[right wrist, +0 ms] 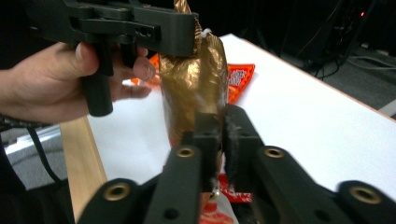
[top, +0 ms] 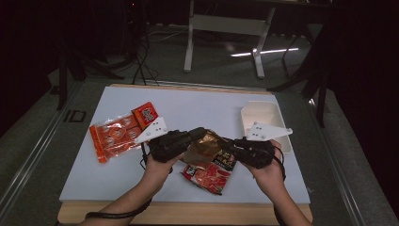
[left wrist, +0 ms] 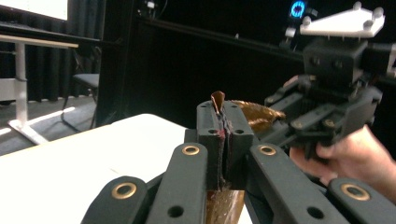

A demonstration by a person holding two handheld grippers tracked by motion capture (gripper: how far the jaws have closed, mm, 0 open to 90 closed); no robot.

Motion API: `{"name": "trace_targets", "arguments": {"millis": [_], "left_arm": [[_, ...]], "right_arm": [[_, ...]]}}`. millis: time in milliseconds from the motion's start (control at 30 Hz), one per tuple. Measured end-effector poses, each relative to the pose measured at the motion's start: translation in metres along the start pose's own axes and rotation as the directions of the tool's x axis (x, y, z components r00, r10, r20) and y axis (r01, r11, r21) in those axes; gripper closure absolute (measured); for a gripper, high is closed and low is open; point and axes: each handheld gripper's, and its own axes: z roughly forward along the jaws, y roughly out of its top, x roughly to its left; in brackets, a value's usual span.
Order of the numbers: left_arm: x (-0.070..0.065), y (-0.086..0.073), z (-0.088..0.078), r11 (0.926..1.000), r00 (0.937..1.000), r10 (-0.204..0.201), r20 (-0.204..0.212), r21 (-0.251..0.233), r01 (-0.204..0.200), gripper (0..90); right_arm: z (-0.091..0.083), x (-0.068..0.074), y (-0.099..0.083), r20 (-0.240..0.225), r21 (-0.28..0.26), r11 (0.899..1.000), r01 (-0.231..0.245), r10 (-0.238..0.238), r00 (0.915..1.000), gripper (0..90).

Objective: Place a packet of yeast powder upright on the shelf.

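Note:
A crinkled gold foil packet [top: 205,146] hangs above the table between both grippers. My left gripper [top: 201,135] is shut on the packet's upper edge; in the left gripper view a strip of foil [left wrist: 218,99] sticks up from the pressed-together jaws [left wrist: 224,122]. My right gripper [top: 227,143] comes in from the right and is shut on the packet's lower part. In the right gripper view the gold packet [right wrist: 191,84] rises from between its jaws [right wrist: 222,123] up to the left gripper [right wrist: 154,28].
A red snack packet [top: 211,174] lies on the white table top [top: 197,108] under the grippers. An orange multi-pack [top: 113,136] and a small orange-red packet [top: 147,114] lie at the left. A white tray [top: 263,117] stands at the right. The wooden table edge [top: 188,212] is nearest me.

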Motion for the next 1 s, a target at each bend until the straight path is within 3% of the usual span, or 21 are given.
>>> {"name": "trace_targets", "arguments": {"millis": [100,300,533,700,800,967,1000], "left_arm": [[0.002,-0.001,-0.001,0.9998,0.9998,-0.018,0.006,-0.005,0.018,87.5],[0.002,0.009,-0.002,0.9989,0.9997,0.022,0.006,0.041,-0.023,84.4],[0.000,0.019,-0.004,0.9920,0.9959,0.090,0.000,0.089,-0.090,51.9],[0.001,0.023,-0.008,0.9911,0.9973,0.074,-0.003,0.112,-0.073,16.4],[0.000,0.022,-0.011,0.9818,0.9939,0.109,-0.016,0.158,-0.106,6.3],[0.002,0.015,-0.020,0.9696,0.9903,0.133,-0.040,0.212,-0.122,1.6],[0.003,0.014,-0.022,0.9706,0.9911,0.127,-0.040,0.211,-0.116,1.6]], "right_arm": [[0.000,-0.002,0.002,-0.014,0.000,1.000,-0.006,0.006,0.9999,88.3],[-0.004,0.000,0.010,0.001,0.000,0.999,0.042,-0.042,0.9991,89.3],[-0.013,-0.002,0.015,-0.014,-0.014,0.999,0.049,-0.049,0.9987,89.6],[-0.020,-0.002,0.018,-0.007,-0.008,0.997,0.072,-0.072,0.9974,89.6],[-0.023,-0.005,0.018,0.000,0.002,0.997,0.074,-0.074,0.9973,89.6],[-0.032,-0.013,0.019,0.012,-0.007,0.998,0.056,-0.056,0.9984,89.5],[-0.034,-0.015,0.019,0.015,-0.011,0.999,0.051,-0.050,0.9986,89.5]]}}
